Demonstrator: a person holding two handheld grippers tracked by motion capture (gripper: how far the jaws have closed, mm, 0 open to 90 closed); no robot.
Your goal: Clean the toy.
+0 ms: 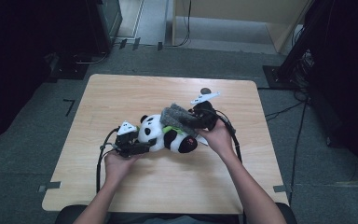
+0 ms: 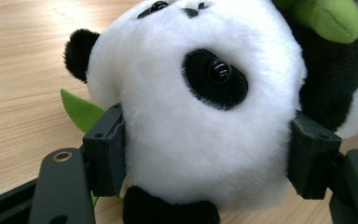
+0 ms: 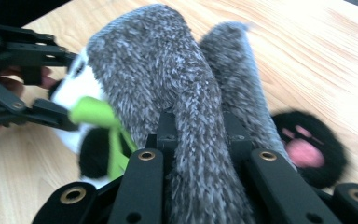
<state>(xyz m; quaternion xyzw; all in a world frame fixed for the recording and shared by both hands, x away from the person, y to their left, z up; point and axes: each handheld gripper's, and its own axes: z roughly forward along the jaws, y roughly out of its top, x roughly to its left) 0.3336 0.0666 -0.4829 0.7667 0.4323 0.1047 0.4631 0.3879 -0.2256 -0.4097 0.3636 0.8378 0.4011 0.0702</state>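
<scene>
High view showed us the panda plush (image 1: 165, 135) lying on its side near the middle of the tabletop (image 1: 121, 93), its long axis running left to right between our two hands, head toward the left and feet toward the right. Our left hand-held gripper (image 1: 137, 148) sat at the head end; in the left gripper view its jaws were spread wide and pressed into the white fur on either side of the panda's head (image 2: 200, 116). Our right hand-held gripper (image 1: 196, 120) came in from the far right, jaws nearly closed and pinching a grey fuzzy sock (image 3: 186, 102) that draped across the panda's body. The sock's length ran from that gripper leftward toward the head, so we judged that any pull to free or drag it would go along that axis, with the right hand the nearer one to it.
</scene>
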